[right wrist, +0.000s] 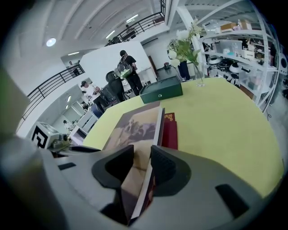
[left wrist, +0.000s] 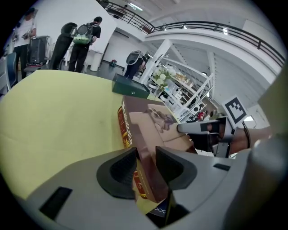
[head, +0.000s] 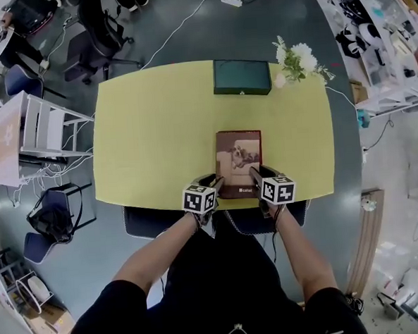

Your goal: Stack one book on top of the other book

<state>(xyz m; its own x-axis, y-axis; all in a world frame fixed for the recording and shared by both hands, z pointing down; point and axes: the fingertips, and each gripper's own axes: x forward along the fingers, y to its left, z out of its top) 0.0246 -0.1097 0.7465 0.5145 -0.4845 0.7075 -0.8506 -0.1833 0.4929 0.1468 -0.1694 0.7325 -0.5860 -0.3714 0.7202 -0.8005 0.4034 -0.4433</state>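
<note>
A brown book (head: 239,157) with a dog picture on its cover lies lengthwise at the near edge of the yellow table (head: 150,131). My left gripper (head: 216,184) is shut on its near left corner, and in the left gripper view the jaws (left wrist: 146,155) clamp the cover beside the red spine. My right gripper (head: 255,174) is shut on the near right corner (right wrist: 141,155). A dark green book (head: 241,77) lies flat at the table's far edge, well apart from both grippers. It also shows beyond the brown book (right wrist: 161,92).
A vase of white flowers (head: 296,60) stands at the far right corner, just right of the green book. Office chairs (head: 91,36) and a white rack (head: 41,131) stand left of the table. People stand in the background (left wrist: 81,42).
</note>
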